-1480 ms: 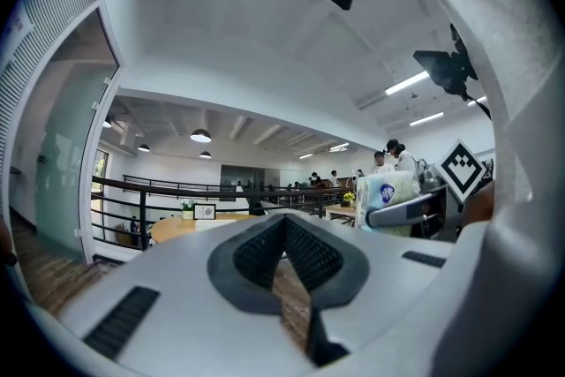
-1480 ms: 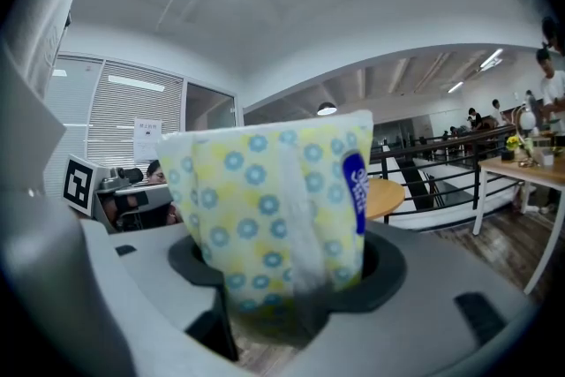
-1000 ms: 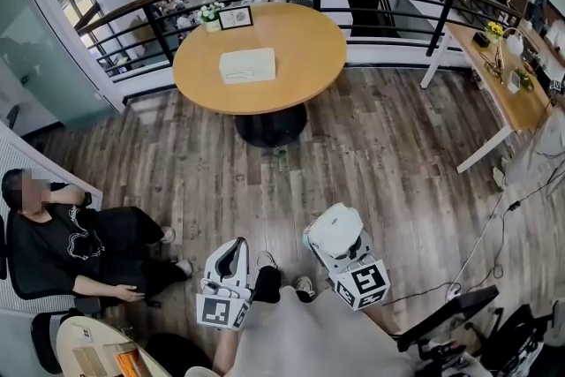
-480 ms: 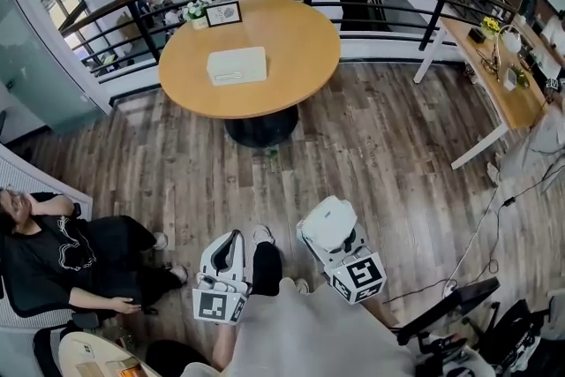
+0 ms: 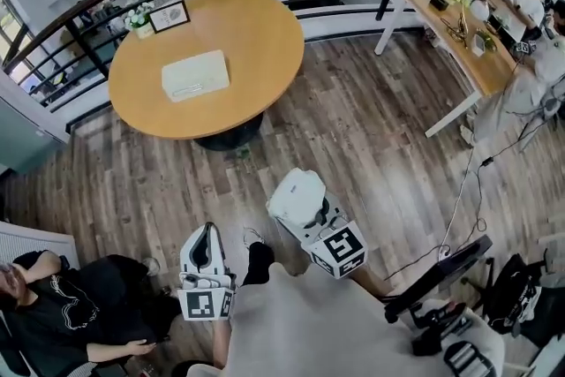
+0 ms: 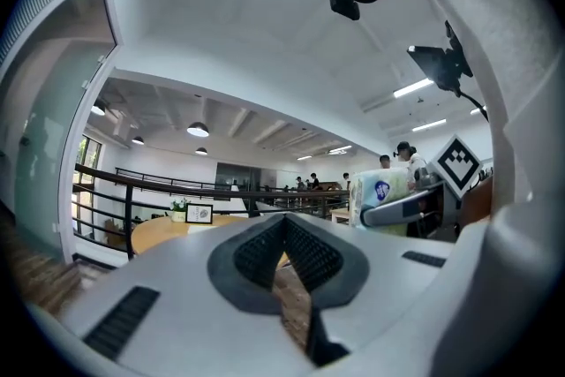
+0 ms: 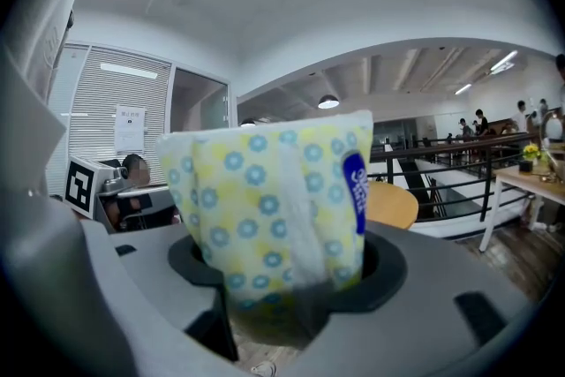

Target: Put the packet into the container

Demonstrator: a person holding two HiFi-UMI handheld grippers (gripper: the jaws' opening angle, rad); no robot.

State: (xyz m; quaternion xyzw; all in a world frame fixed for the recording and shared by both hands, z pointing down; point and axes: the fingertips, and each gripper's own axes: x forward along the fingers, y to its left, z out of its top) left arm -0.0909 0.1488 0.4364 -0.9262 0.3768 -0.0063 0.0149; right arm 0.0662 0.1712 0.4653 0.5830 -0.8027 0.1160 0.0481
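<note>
short of the table [image 5: 256, 40], right claw [image 5: 296, 197] grips the packet [image 7: 265, 199]; left claw [image 5: 208, 234] is closed, empty; container [image 5: 194, 75] rests on it.

No word or number legible anywhere. Packet [image 7: 274, 216]: blue oval label [image 7: 356, 190] with white script, too blurred to read. Paper notice [image 7: 130, 130] on slatted blinds [image 7: 93, 93]: print too small. Framed card [image 5: 169, 16] on round table [image 5: 256, 49]: print too small. Square marker [image 5: 206, 305] on left gripper [image 5: 209, 234], second marker [image 5: 342, 246] on right gripper [image 5: 298, 200]: black-and-white patterns, no letters.
</note>
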